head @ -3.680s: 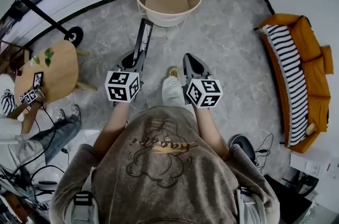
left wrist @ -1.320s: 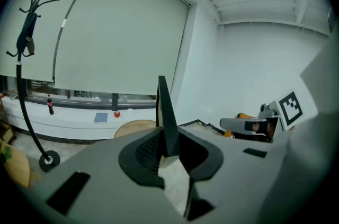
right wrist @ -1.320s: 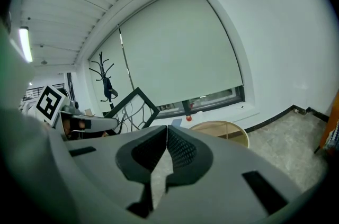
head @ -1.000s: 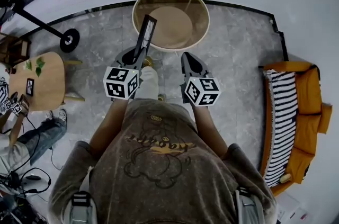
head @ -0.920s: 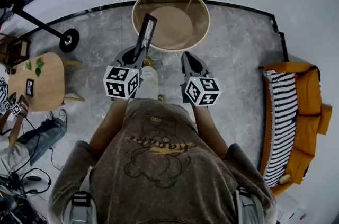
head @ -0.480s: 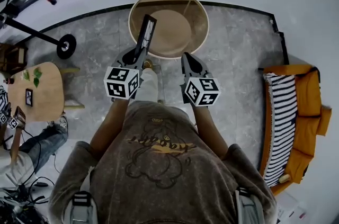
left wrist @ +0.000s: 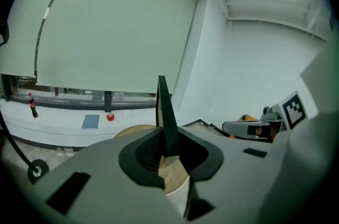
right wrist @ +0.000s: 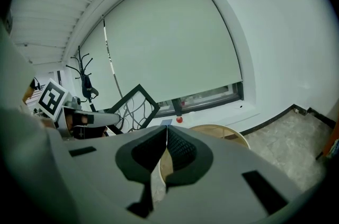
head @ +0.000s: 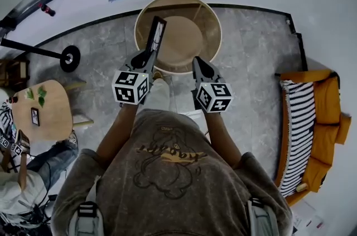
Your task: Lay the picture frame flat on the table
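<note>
Head view: my left fingers (head: pixel 144 57) pinch the picture frame (head: pixel 154 37), up on its edge, pointing away toward the round surface (head: pixel 215 34) just ahead. My right fingers (head: pixel 201 67) are closed and empty.

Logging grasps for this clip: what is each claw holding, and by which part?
The left claw grips the black picture frame at its lower edge, with the frame standing above the jaws. The right claw is shut on nothing.
</note>
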